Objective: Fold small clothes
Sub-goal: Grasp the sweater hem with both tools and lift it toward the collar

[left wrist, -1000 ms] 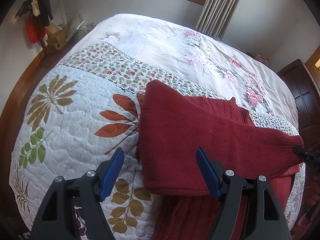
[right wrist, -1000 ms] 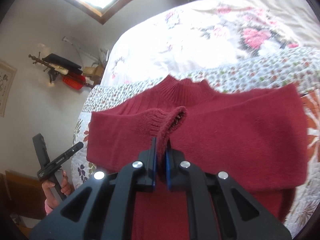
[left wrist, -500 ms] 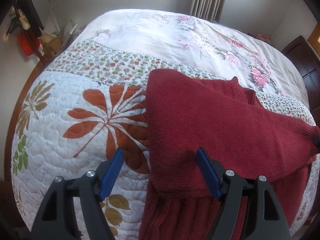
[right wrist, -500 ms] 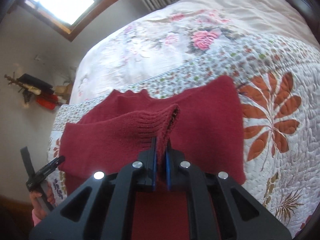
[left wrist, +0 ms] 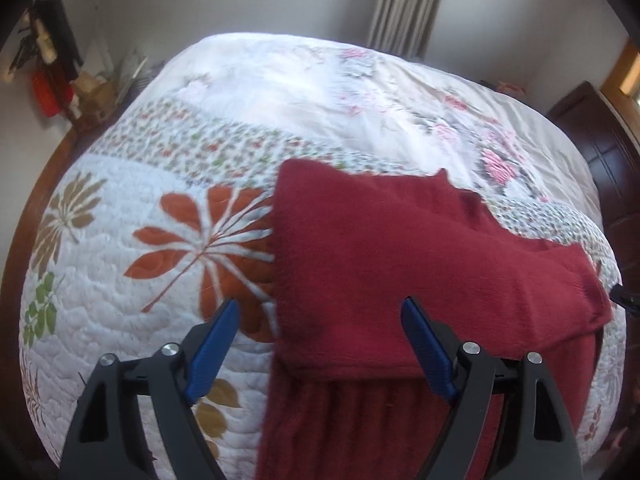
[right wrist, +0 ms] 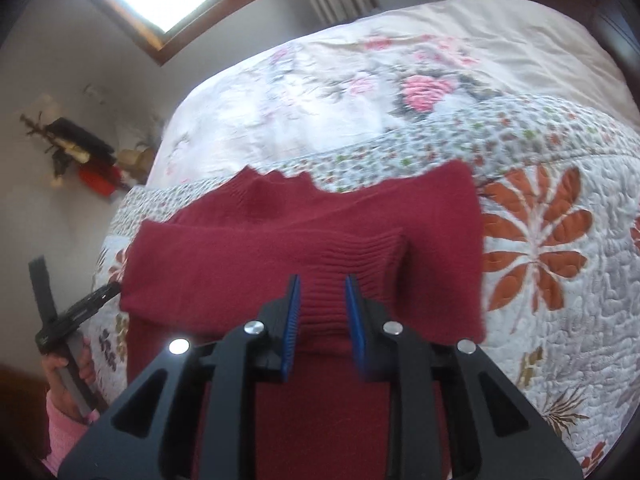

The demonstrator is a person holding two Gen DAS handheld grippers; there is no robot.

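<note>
A dark red knit sweater [left wrist: 380,240] lies on the quilted bed, with one sleeve folded across its body. My left gripper [left wrist: 319,303] hovers open over the sweater's left edge, holding nothing. In the right wrist view the sweater [right wrist: 260,240] fills the middle, and its ribbed cuff [right wrist: 360,252] lies flat on the body. My right gripper [right wrist: 323,278] stands open, its blue pads on either side of the cuff and apart from it. The left gripper [right wrist: 76,312] shows at the far left, held by a hand [right wrist: 68,376] in a pink sleeve.
The floral quilt [left wrist: 140,280] covers the bed out to a wooden frame [left wrist: 48,184] on the left. A dark wooden door [left wrist: 600,152] stands at the right. Clutter hangs on the left wall [left wrist: 48,80]. A window and a curtain [left wrist: 404,8] are behind the bed.
My right gripper has opened and let go of the cuff, which now lies flat across the sweater's body. The left gripper stayed open and shifted slightly over the sweater's left edge.
</note>
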